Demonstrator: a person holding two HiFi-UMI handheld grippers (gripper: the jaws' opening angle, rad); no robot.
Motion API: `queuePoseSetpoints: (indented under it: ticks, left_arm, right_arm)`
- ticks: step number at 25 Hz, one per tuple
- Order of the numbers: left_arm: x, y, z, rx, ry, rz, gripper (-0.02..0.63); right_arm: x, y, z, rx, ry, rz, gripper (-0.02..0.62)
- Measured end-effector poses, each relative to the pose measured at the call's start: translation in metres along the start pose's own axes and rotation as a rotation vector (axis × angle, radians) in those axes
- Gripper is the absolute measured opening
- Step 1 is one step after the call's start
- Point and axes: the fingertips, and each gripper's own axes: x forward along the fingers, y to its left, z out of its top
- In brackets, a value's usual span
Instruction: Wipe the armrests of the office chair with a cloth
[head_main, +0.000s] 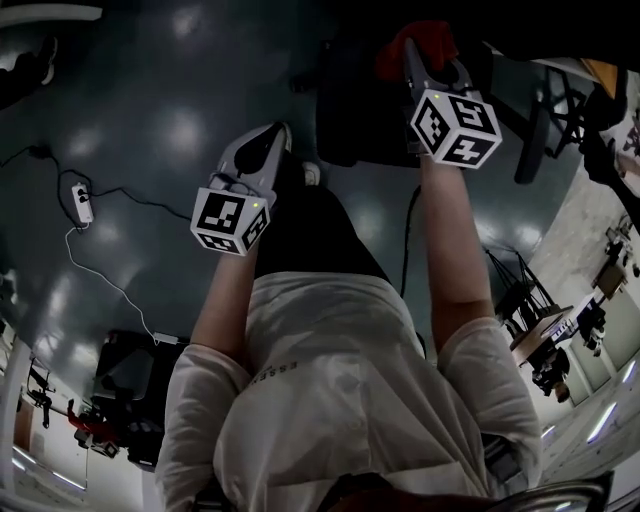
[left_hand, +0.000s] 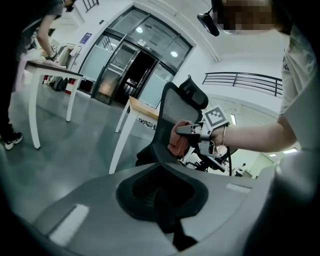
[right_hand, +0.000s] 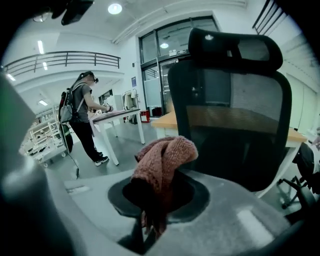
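Bunching upward, reddish knitted cloth (right_hand: 162, 160) sits clamped in right gripper (right_hand: 148, 227).

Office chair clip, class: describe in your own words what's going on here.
A person holds a claw in each hand. The right claw is shut on a reddish cloth and held close to a black mesh office chair. The left claw is empty, farther back. No contact with an armrest shows.

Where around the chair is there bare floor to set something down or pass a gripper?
Bare floor lies left of the left gripper, as far as the power strip. It is crowded on the right: the right gripper holds the cloth by the office chair, with a desk close behind it.
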Motion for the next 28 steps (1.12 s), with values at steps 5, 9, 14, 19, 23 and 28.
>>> queuePoseSetpoints:
  ticks: [5, 9, 14, 19, 23, 28]
  left_arm:
    - [0.020, 0.017, 0.009, -0.002, 0.030, -0.013, 0.017]
    - [0.024, 0.031, 0.011, 0.000, 0.048, -0.012, 0.017]
    - [0.026, 0.040, 0.015, -0.008, 0.040, -0.018, 0.017]
    - [0.024, 0.041, 0.019, -0.006, 0.040, -0.025, 0.017]
    - [0.017, 0.041, 0.018, -0.002, 0.039, -0.019, 0.017]
    - [0.008, 0.037, 0.009, -0.014, 0.041, -0.013, 0.017]
  right_arm:
    - [0.043, -0.005, -0.028, 0.000, 0.120, 0.032, 0.051]
    - [0.068, 0.019, -0.038, -0.033, 0.196, 0.108, 0.051]
    - [0.085, 0.049, -0.037, -0.116, 0.264, 0.165, 0.051]
    - [0.090, 0.067, -0.043, -0.242, 0.338, 0.189, 0.051]
    - [0.093, 0.082, -0.044, -0.295, 0.365, 0.230, 0.051]
    - [0.096, 0.118, -0.047, -0.374, 0.382, 0.307, 0.051]
